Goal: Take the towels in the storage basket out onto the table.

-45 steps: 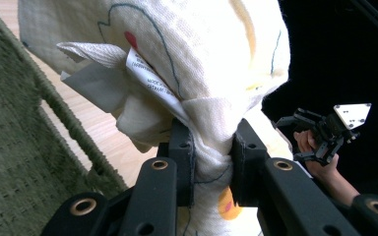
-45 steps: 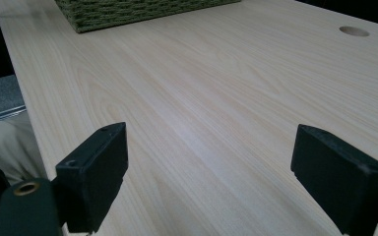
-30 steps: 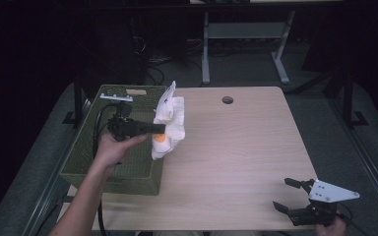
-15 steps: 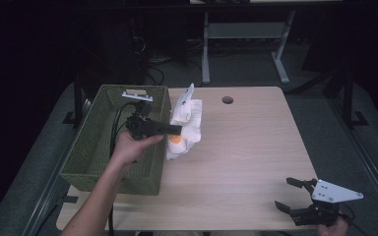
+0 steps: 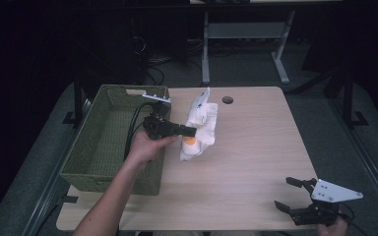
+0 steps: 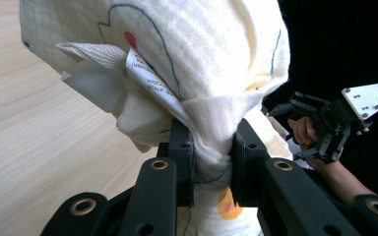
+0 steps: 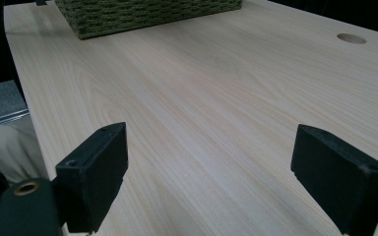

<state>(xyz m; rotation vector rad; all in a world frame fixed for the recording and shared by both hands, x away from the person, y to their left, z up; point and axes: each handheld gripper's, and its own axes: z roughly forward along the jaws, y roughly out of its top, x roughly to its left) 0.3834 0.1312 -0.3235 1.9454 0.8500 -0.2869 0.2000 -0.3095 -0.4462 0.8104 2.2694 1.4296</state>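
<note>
Left tool (image 5: 189,131) pinches a bunched fold of the cream cloth (image 5: 201,123) — lifted just beside the basket (image 5: 109,142), over the tabletop (image 5: 256,147) (likely carrying it clear). Right tool (image 5: 295,196) rests spread and empty at the near edge.

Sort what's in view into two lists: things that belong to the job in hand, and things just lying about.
Part of the job, by the look of it:
- left gripper, shut on the cream cloth
- cream cloth, held above the table
- green woven basket, beside the cloth

Just there:
- right gripper, open, holding nothing, near the table's front edge
- cable hole in the table
- table
</note>
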